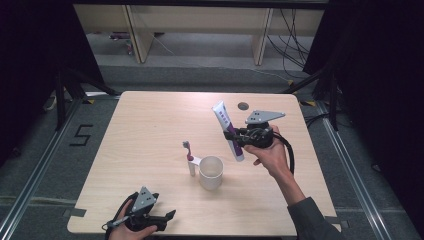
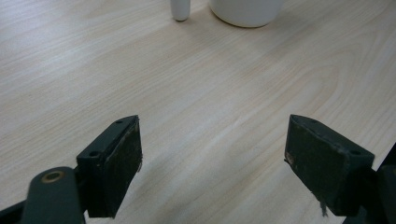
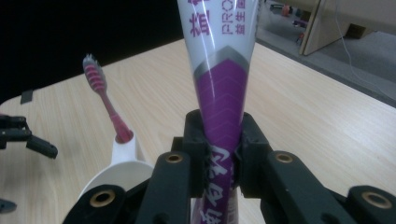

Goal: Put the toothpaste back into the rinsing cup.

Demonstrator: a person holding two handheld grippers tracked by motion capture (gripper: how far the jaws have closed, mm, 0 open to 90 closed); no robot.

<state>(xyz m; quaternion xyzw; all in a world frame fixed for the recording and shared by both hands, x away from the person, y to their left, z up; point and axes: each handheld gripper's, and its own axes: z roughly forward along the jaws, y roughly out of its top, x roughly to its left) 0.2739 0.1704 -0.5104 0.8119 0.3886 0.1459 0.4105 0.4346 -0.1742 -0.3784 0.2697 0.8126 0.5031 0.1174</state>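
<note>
Purple-and-white toothpaste tube [image 1: 227,130], pinched at mid-body between the closed jaws of the right gripper [image 3: 218,154], held tilted in the air just right of the white cup [image 1: 211,172]; pink toothbrush [image 1: 188,150] upright in the cup's side holder. Left gripper [image 2: 212,163] idle, jaws spread wide over bare wooden table [image 1: 150,120] near its front edge. Handling advice: likely destination is the cup, so centre the lower end over the rim, lower gently, release only once seated; keep clear of the brush.

The toothpaste tube [image 1: 228,131] is white and purple with writing on it. It is up in the air, tilted, with its flat end on top, above the table and to the right of the white cup [image 1: 210,172]. Its cap end is low, maybe pointing down; that part is hard to see.
</note>
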